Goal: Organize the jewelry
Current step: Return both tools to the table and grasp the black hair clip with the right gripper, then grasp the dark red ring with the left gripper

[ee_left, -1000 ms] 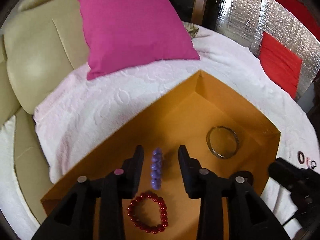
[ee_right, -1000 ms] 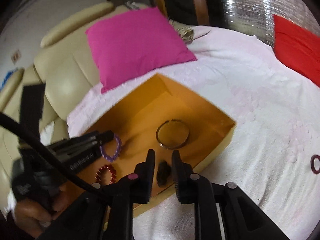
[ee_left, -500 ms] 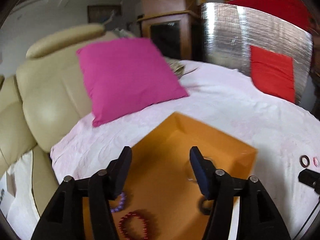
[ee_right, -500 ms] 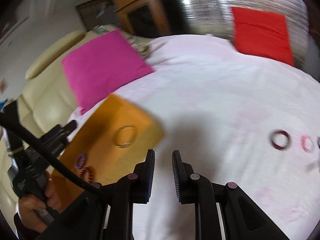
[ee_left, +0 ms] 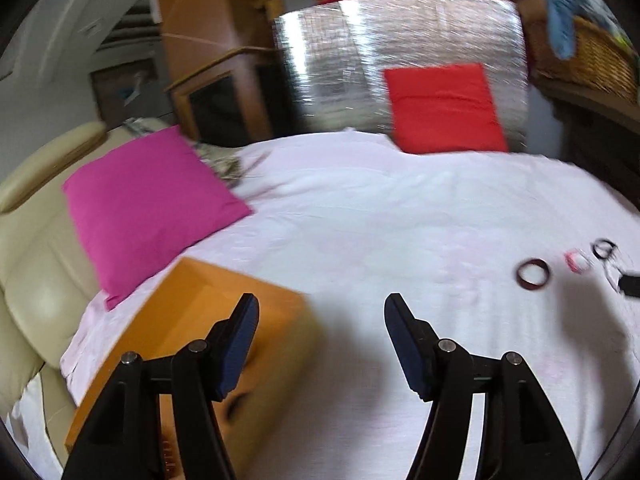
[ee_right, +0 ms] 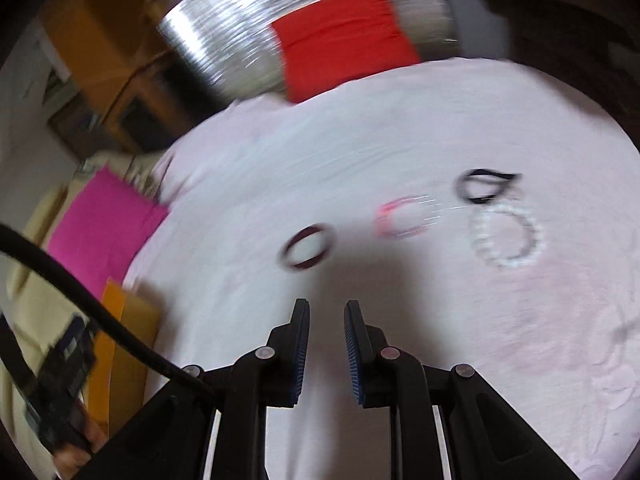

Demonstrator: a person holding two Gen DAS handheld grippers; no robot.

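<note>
Several bracelets lie on the white bedspread: a dark red bangle [ee_right: 307,247], a pink bangle [ee_right: 404,216], a black one [ee_right: 482,187] and a white bead bracelet [ee_right: 506,236]. My right gripper [ee_right: 327,312] is empty, its jaws a narrow gap apart, short of the dark red bangle. My left gripper [ee_left: 322,308] is wide open and empty, over the near right corner of the orange box [ee_left: 192,308]. The dark red bangle [ee_left: 532,274] and pink bangle [ee_left: 576,260] show far right in the left wrist view. The box's inside is blurred.
A magenta pillow [ee_left: 148,208] lies behind the box against a cream headboard [ee_left: 32,272]. A red pillow [ee_left: 444,108] leans on a silver panel [ee_left: 400,52] at the back. A wicker basket [ee_left: 584,56] sits at the upper right.
Both grippers have swung right, away from the box toward the bracelets on the bedspread. The left one opened wider; the right one let go of a dark item in the box.
</note>
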